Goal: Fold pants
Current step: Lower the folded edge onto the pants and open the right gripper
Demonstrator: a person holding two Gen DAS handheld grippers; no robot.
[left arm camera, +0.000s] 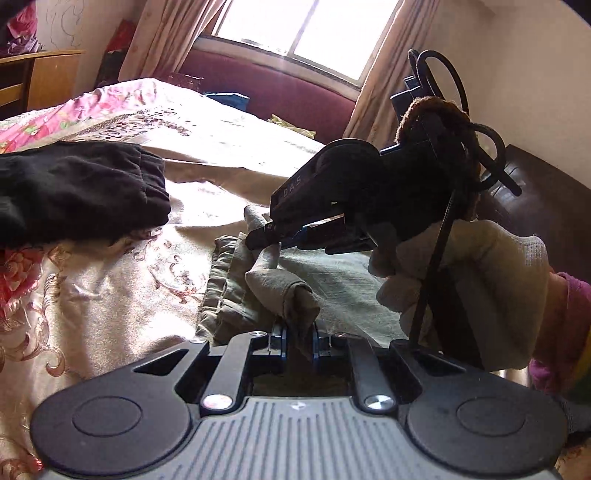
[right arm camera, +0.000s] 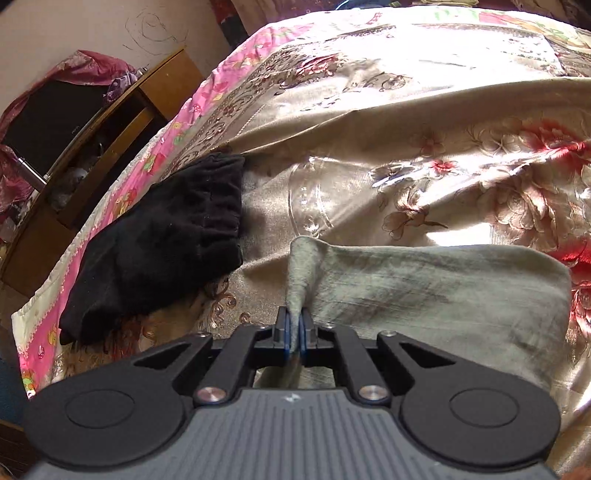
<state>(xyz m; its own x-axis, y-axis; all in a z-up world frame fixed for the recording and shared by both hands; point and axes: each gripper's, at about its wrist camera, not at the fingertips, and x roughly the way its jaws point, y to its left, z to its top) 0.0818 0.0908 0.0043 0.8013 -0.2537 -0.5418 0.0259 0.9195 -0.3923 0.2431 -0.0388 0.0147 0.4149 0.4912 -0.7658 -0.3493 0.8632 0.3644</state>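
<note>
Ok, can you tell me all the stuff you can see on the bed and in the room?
Pants: one pair, grey-green, on the bed near both grippers, cloth pinched up in each.
Black garment: one, folded, on the bed beside the grey-green pants, apart from them.
Bedspread: one, gold with red and pink flowers, covering the bed.
Window: one, bright, behind the bed, with beige curtains at both sides.
Headboard: one, dark red, under the window.
Wooden shelf: one, brown, beside the bed.
Left gripper: black, shut on the pants.
Right gripper: black, shut on the pants.
Gloved hand: white glove, holding the right gripper.
</note>
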